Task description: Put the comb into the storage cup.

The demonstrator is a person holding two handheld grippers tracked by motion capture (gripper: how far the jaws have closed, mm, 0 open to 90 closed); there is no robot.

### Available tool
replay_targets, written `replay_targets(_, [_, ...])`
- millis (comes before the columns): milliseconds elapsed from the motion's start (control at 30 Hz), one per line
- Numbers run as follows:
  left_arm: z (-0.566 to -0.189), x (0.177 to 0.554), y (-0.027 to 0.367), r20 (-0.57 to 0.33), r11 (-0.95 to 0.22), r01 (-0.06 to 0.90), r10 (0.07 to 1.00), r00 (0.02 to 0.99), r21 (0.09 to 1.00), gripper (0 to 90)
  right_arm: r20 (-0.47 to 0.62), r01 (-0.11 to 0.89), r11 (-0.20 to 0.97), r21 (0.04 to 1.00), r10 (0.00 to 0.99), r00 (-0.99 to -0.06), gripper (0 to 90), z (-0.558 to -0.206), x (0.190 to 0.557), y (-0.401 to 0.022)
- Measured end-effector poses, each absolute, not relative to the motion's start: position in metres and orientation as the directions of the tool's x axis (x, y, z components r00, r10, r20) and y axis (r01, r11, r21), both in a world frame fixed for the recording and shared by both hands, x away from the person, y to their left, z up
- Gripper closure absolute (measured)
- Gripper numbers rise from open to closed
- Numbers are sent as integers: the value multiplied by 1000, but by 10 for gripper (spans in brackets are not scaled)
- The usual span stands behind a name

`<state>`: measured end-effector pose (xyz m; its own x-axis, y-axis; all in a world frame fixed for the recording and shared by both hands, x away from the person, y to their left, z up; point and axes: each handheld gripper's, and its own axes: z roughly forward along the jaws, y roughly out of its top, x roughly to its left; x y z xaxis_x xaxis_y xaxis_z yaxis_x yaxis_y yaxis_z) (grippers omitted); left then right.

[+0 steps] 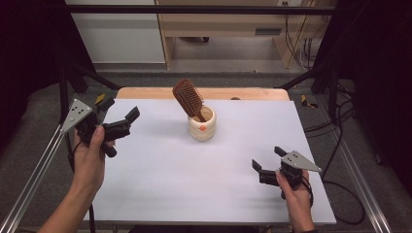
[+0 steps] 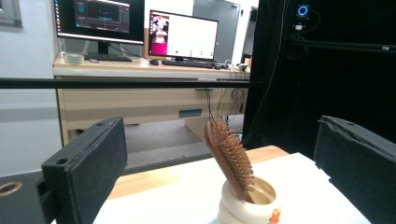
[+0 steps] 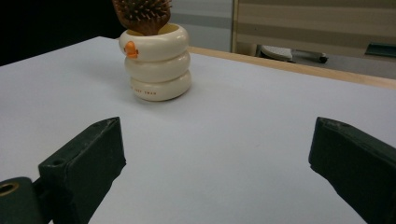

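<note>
High view: wooden hairbrush [image 1: 188, 98] stands handle-down in a cream ribbed cup [image 1: 202, 125] near table [image 1: 194, 184] far-centre, head tilted left; left claw [image 1: 120, 113] and right claw [image 1: 266, 159] both spread apart, nothing held, well apart from cup. Left gripper view: brush bristles face right; cup w/ orange mark. Right gripper view: cup has three stacked rings.

A lab: 2 monitors [image 2: 140, 28] on a desk [image 2: 149, 70], black camera rig frame [image 1: 194, 9]

Only the cream cup [image 1: 202, 124] with its leaning hairbrush [image 1: 188, 98] stands on the worktop [image 1: 194, 184]; bare surface lies all around the cup.
</note>
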<state>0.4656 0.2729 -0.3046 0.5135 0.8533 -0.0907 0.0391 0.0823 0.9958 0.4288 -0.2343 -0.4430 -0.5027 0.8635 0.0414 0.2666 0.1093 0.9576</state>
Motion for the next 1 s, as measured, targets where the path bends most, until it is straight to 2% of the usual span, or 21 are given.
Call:
replay_targets(367, [-329, 455, 297, -45, 35, 30, 881, 471, 999, 27, 19, 221, 110, 969, 861, -508, 32, -447, 423, -245])
replay_targets(1000, [-367, 439, 329, -111, 98, 52, 896, 430, 994, 27, 4, 206, 121, 971, 853, -522, 31, -448, 423, -245])
